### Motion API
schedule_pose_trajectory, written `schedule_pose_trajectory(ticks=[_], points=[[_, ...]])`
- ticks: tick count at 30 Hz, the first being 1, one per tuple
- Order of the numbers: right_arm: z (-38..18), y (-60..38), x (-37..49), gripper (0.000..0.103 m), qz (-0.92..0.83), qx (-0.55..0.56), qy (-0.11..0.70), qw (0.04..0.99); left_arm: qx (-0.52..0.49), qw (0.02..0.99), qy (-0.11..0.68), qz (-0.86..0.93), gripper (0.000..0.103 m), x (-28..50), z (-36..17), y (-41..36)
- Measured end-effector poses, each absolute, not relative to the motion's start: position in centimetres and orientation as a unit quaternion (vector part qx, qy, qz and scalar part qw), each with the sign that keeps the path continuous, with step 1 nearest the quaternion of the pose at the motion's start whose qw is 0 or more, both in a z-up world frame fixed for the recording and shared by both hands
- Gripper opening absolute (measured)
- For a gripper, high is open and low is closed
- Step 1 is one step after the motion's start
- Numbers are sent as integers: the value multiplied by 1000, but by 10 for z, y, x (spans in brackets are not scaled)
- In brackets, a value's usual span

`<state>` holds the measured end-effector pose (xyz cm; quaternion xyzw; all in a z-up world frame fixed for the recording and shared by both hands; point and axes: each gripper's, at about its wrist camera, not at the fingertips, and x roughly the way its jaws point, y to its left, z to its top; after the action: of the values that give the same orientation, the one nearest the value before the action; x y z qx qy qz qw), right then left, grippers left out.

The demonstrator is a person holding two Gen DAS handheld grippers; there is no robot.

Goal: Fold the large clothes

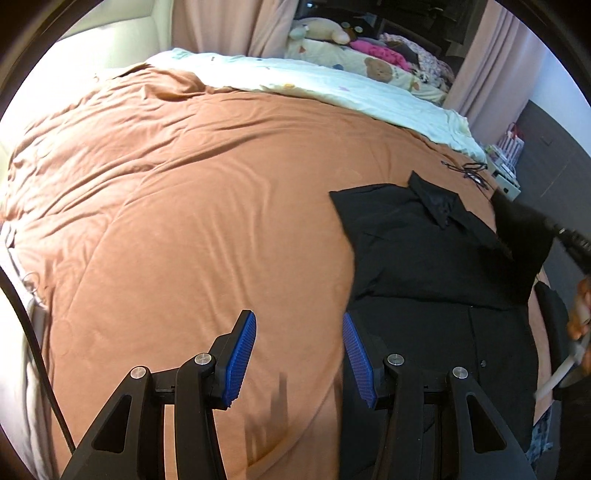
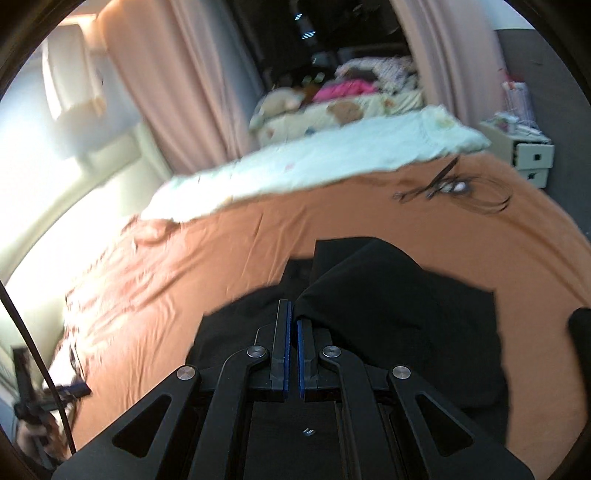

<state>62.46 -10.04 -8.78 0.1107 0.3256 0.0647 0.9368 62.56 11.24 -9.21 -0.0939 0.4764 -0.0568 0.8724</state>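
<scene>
A black collared shirt lies spread on the orange duvet, at the right in the left wrist view. My left gripper hovers open over the shirt's left edge, with nothing between its blue pads. In the right wrist view my right gripper is shut on a fold of the shirt, which hangs in a raised flap off its tips. That flap shows blurred at the right edge of the left wrist view, above a hand. The left gripper appears small at the lower left.
A pale blanket with bear prints and plush toys lie at the far side of the bed. Black cables rest on the duvet's far right. White drawer boxes stand beside the bed. Pink curtains hang behind.
</scene>
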Motion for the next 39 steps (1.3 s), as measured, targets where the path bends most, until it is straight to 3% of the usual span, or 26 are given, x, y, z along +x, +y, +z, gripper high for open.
schedule_pose_trajectory(ticks=[4,6,8,10,22,32,33,35,38,39], points=[[-108,-89,682,1,44,81,397,913,-94,871,479,-49,51,620,-93,123],[-125,-82,689,10,52,83,446,890,-95,871,481,-48,51,619,-95,125],[-129,-79,694,60,70,88,463,879,-96,870,482,-49,51,619,-97,124],[-126,-85,697,70,90,100,458,879,-96,868,484,-52,51,621,-99,120],[-107,-216,655,70,67,190,445,872,-100,863,488,-78,51,625,-114,96],[-153,-262,671,69,-19,245,494,834,-112,855,501,-74,51,628,-138,112],[-158,-258,674,65,-19,249,498,830,-114,855,501,-72,51,629,-140,115],[-165,-256,678,45,-15,248,509,824,-121,854,502,-67,51,628,-144,123],[-158,-251,679,25,-16,229,519,824,-127,853,503,-63,51,627,-149,130],[-153,-249,678,25,-11,223,518,825,-131,852,503,-62,51,626,-150,132]])
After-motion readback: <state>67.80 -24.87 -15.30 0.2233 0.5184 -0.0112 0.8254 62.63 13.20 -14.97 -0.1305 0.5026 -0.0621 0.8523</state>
